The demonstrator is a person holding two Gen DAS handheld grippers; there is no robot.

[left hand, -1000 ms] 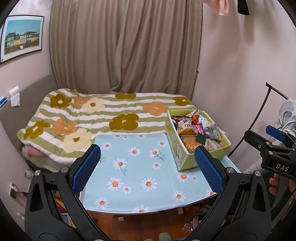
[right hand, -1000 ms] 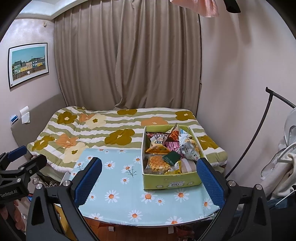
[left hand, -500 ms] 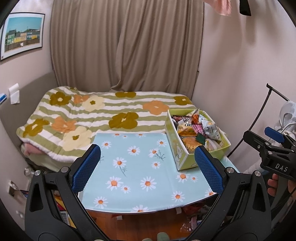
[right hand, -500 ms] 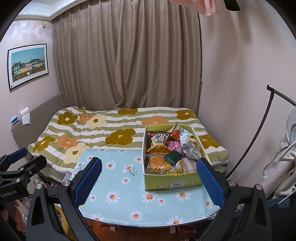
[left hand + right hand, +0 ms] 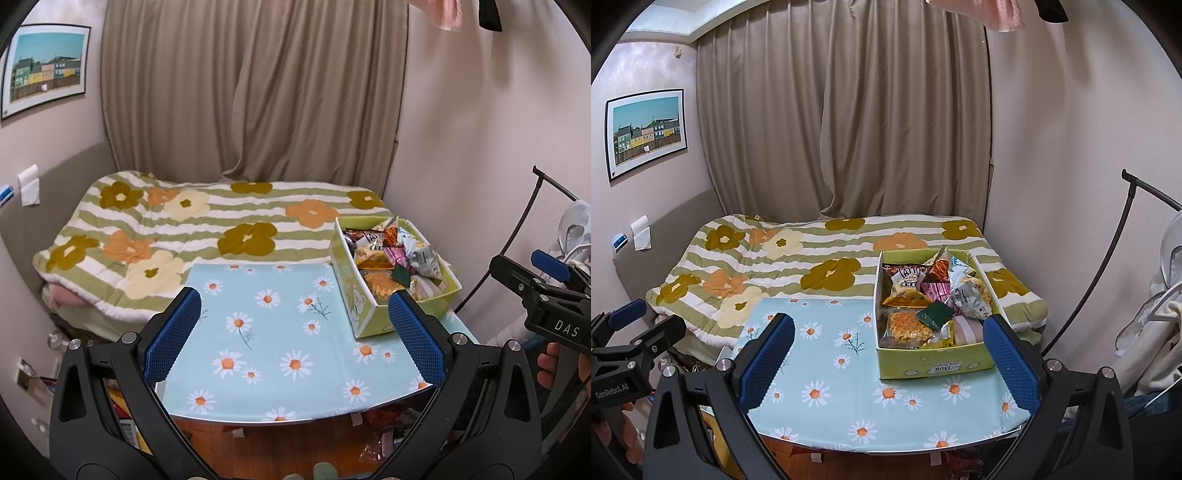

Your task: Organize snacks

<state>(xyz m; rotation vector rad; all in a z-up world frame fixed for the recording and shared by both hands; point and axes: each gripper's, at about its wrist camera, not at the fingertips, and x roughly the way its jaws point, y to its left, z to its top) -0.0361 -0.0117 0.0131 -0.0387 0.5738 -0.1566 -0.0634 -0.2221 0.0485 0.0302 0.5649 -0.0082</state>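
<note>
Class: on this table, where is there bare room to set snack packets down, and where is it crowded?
Free: the daisy-print tablecloth left of the green cardboard box, and the strip along its near edge. Crowded: the box itself, heaped with snack packets.

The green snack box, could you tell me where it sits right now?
In both wrist views the green snack box stands on the right of the daisy-print table, its far end beside the flowered bed.
</note>
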